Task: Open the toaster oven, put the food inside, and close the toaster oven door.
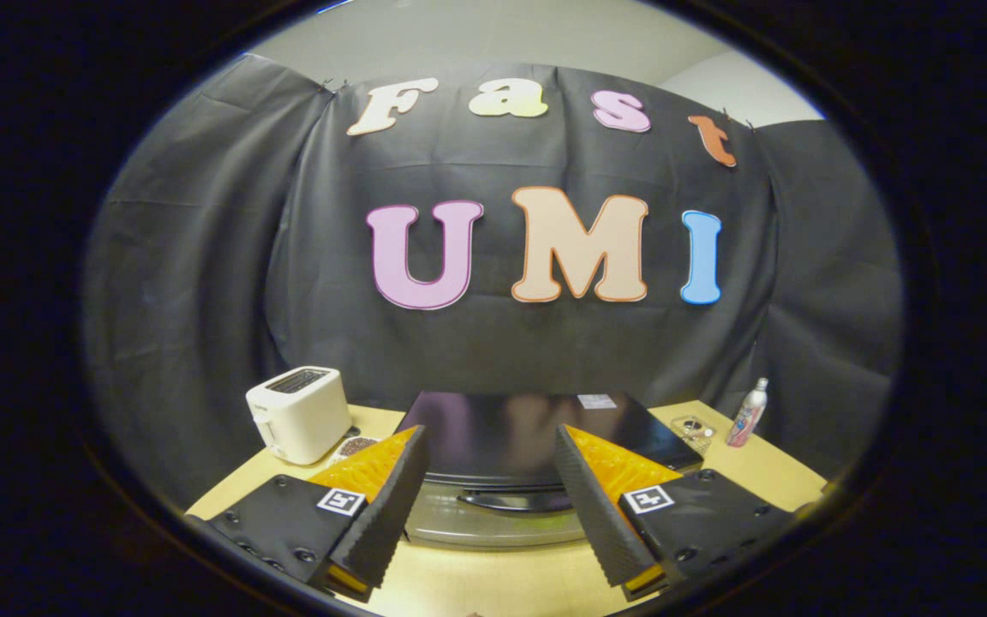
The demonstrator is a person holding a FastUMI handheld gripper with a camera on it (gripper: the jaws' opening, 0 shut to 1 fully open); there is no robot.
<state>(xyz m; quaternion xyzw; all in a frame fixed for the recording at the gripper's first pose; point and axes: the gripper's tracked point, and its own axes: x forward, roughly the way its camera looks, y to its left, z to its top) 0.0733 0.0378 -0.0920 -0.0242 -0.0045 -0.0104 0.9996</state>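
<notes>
The toaster oven (528, 428) sits on the wooden table straight ahead, seen from above: a glossy black top and a silver front. Its door looks shut, with the dark handle (515, 500) running across the top of the front. My gripper (492, 501) hovers above and in front of the oven, open, and the handle shows in the gap between the two fingers. Nothing is held. The left finger (382, 523) and right finger (601, 518) stand well apart. I cannot make out the food for certain.
A white pop-up toaster (298, 413) stands left of the oven, with a small dish of dark bits (356, 446) beside it. Right of the oven are a clear glass container (693, 431) and a small bottle (748, 413). Bare wooden table (493, 583) lies in front.
</notes>
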